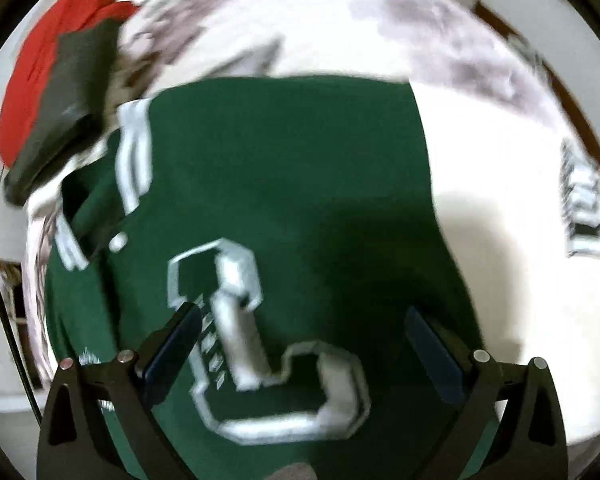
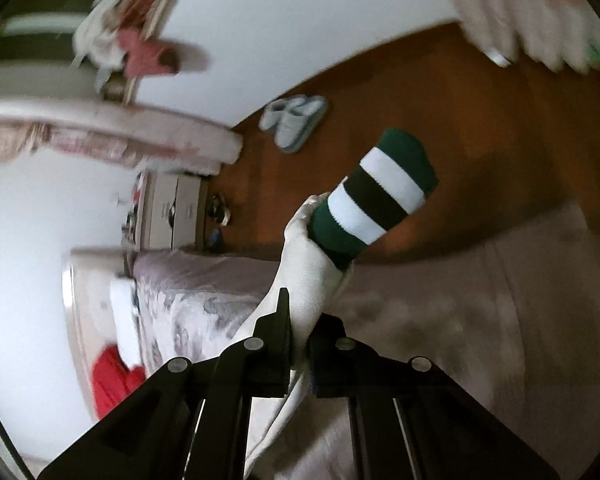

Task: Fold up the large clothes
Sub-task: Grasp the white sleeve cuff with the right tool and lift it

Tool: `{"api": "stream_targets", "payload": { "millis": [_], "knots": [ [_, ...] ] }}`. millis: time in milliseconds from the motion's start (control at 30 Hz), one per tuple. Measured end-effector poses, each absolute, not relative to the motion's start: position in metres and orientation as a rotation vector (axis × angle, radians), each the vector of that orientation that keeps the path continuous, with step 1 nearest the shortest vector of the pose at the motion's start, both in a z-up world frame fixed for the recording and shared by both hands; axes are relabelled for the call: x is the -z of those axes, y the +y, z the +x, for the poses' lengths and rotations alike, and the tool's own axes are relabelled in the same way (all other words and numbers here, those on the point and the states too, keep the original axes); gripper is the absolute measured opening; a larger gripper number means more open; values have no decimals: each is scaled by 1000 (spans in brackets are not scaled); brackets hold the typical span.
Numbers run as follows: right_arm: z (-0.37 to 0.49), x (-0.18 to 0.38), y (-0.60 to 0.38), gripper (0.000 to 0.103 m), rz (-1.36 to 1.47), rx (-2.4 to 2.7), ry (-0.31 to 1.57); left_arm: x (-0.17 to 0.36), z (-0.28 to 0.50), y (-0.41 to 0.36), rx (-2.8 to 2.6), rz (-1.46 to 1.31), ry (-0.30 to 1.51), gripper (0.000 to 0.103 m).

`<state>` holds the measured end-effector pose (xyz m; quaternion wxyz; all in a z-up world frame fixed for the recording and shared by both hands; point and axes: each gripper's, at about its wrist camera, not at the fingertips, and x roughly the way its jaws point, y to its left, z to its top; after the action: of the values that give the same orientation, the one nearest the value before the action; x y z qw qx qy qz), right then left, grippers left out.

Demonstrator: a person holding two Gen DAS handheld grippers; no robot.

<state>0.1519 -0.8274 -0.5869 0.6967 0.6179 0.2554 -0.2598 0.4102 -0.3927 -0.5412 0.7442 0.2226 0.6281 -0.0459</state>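
Note:
A green varsity jacket (image 1: 284, 168) with a big white letter on its chest lies spread on the bed. Its white sleeve (image 1: 500, 208) stretches to the right and ends in a green-and-white striped cuff (image 1: 586, 208). My left gripper (image 1: 304, 320) is open and empty, hovering over the letter. My right gripper (image 2: 300, 320) is shut on the white sleeve (image 2: 306, 264) and holds it up in the air; the striped cuff (image 2: 376, 200) sticks out beyond the fingers.
The bed has a pale patterned cover (image 1: 380, 16). A red garment (image 1: 36, 64) and a dark folded garment (image 1: 68, 104) lie at the far left. The right wrist view shows a wooden floor (image 2: 460, 120), slippers (image 2: 292, 120), boxes (image 2: 172, 208) and the red garment (image 2: 114, 380).

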Motion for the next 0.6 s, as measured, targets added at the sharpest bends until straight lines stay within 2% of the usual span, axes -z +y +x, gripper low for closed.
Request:
{"api": "stream_targets", "payload": {
  "millis": [133, 333, 467, 600],
  "knots": [
    [207, 564, -853, 6, 1286, 539, 609, 567, 421, -389, 98, 425, 1406, 103],
    [243, 486, -810, 5, 1123, 460, 578, 549, 418, -367, 77, 376, 1381, 103],
    [267, 421, -732, 5, 970, 359, 591, 511, 404, -313, -20, 338, 1317, 103],
    [320, 358, -603, 4, 715, 193, 683, 474, 377, -223, -156, 263, 1273, 103]
  ]
}}
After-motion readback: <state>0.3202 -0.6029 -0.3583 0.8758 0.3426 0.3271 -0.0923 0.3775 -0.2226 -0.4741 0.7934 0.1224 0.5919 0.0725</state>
